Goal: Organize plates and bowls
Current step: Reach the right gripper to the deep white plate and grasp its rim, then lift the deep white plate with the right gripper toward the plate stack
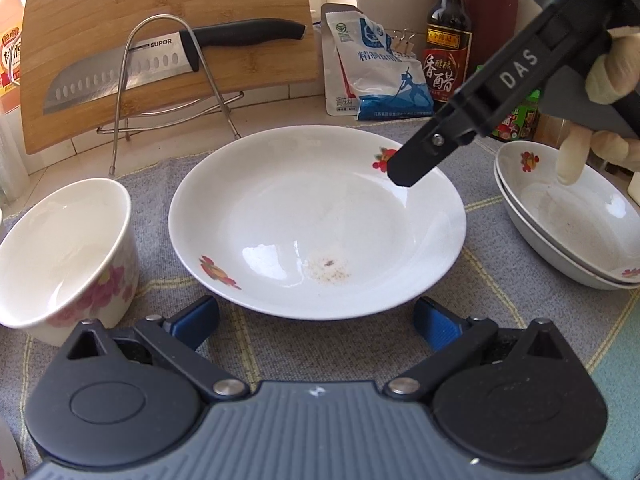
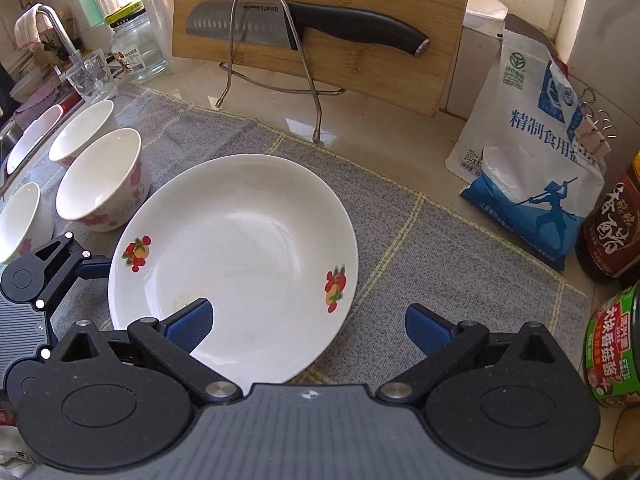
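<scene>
We see plate (image 2: 236, 256) on bench cloth (image 2: 420, 248): hard, slick, breakable. Both grippers, left gripper (image 1: 316, 320) and right gripper (image 2: 308, 326), released, empty. We pinch rim.

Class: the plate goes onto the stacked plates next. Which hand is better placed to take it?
Probably right: its tool hangs open over the plate rim, nearer the stack.
</scene>
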Motion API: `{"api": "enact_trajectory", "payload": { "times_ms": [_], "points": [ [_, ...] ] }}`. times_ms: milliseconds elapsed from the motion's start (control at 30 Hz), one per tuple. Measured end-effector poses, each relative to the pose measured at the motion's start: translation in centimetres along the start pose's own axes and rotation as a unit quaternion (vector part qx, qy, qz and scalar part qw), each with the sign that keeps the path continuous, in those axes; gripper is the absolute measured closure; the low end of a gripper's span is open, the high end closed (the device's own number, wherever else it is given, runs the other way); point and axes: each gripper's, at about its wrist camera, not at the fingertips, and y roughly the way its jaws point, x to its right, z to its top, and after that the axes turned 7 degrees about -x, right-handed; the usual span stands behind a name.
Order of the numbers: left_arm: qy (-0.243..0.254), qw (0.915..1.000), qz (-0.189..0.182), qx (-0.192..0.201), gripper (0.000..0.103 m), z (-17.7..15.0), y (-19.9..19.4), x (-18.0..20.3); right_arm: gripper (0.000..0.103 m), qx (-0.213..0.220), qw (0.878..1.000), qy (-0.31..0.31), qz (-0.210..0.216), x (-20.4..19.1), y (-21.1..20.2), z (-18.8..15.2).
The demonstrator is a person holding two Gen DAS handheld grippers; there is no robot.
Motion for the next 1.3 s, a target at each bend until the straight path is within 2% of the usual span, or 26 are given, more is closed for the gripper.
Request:
{"api": "enact_trajectory", "payload": {
  "times_ms": [367,567,1000,1167,1300],
  "points": [
    [-0.008,0.9999,0.006,0.008,0.000,0.2,-0.1,0.0,0.000,-0.060,0.992,0.002,0.110,1.7,3.3,2.9],
    [-0.007,0.9999,0.006,0.010,0.000,0.2,0.0,0.0,0.000,-0.062,0.986,0.003,0.152,2.2,4.3,4.1],
    [0.004,0.9999,-0.001,0.015,0.000,0.0,-0.1,-0.1,0.000,-0.059,0.979,-0.015,0.197,2.7,5.7,7.6],
    [0.014,0.9998,0.000,0.017,0.000,0.0,-0.1,0.1,0.000,-0.067,0.974,-0.015,0.217,2.8,5.8,7.6],
    [0.017,0.9997,-0.002,0.018,0.000,0.0,-0.1,0.0,0.000,-0.068,0.974,-0.021,0.215,2.5,5.8,7.5]
  ]
}}
